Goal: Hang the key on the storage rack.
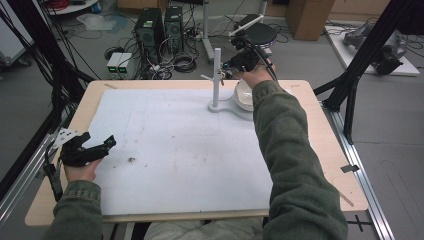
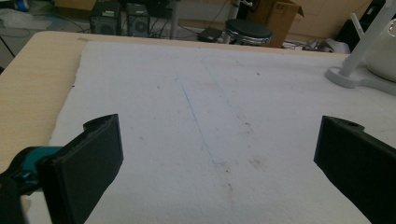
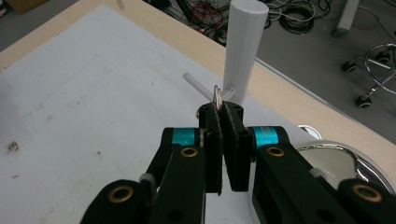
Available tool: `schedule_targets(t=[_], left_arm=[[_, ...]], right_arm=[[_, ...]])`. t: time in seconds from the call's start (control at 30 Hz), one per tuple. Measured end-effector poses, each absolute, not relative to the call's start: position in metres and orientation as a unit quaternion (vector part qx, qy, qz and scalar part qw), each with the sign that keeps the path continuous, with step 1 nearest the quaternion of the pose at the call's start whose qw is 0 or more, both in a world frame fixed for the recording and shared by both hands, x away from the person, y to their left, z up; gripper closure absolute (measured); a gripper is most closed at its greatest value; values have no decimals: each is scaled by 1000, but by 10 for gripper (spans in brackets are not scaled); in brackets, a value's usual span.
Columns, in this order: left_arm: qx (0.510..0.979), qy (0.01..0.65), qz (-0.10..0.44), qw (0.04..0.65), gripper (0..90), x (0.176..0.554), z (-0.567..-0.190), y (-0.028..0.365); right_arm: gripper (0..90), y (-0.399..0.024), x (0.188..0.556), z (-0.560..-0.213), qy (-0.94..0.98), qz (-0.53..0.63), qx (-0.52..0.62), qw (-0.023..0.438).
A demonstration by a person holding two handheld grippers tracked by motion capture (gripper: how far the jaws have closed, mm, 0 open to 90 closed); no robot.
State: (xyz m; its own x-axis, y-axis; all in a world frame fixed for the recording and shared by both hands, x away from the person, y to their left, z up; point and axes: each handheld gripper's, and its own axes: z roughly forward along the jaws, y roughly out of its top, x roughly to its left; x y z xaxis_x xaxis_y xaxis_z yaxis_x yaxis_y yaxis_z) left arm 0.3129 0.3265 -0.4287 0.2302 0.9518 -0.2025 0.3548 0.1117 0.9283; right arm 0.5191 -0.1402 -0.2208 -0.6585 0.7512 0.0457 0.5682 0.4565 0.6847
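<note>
A white stand [image 1: 216, 80] with an upright post [image 3: 243, 51] and short side pegs [image 3: 195, 84] stands at the table's far edge, right of centre. My right gripper [image 1: 226, 66] is held up against the post at peg height. Its jaws [image 3: 223, 106] are shut on a thin, loop-like metal piece [image 3: 217, 94] that sits right at a peg; what it is I cannot tell. My left gripper [image 1: 109, 143] rests low near the table's left edge. In the left gripper view it [image 2: 218, 126] stands wide open over bare white mat, with nothing between its jaws.
A white mat [image 1: 170, 150] covers most of the wooden table [image 1: 325, 150]. A pale round bowl-like object [image 1: 244, 95] sits on the stand's base beside the post, shiny in the right gripper view [image 3: 343, 161]. Computers, cables and a stool lie on the floor beyond.
</note>
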Motion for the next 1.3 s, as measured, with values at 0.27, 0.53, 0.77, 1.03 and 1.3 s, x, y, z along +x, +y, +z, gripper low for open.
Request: schedule_targets(t=[0.27, 0.53, 0.77, 1.03, 1.3], left_arm=[[597, 548, 292, 508, 18, 314, -430, 327], [601, 545, 289, 508, 18, 313, -429, 326], [601, 546, 289, 507, 18, 313, -429, 326], [598, 547, 290, 509, 17, 312, -429, 327], [596, 547, 292, 510, 17, 311, -428, 327]], right_arm=[[869, -137, 527, -227, 842, 344, 393, 134], [655, -135, 523, -233, 825, 341, 432, 128], [370, -133, 515, -230, 834, 329, 424, 131], [106, -136, 509, -231, 836, 322, 434, 99], [16, -148, 500, -239, 827, 331, 444, 96]])
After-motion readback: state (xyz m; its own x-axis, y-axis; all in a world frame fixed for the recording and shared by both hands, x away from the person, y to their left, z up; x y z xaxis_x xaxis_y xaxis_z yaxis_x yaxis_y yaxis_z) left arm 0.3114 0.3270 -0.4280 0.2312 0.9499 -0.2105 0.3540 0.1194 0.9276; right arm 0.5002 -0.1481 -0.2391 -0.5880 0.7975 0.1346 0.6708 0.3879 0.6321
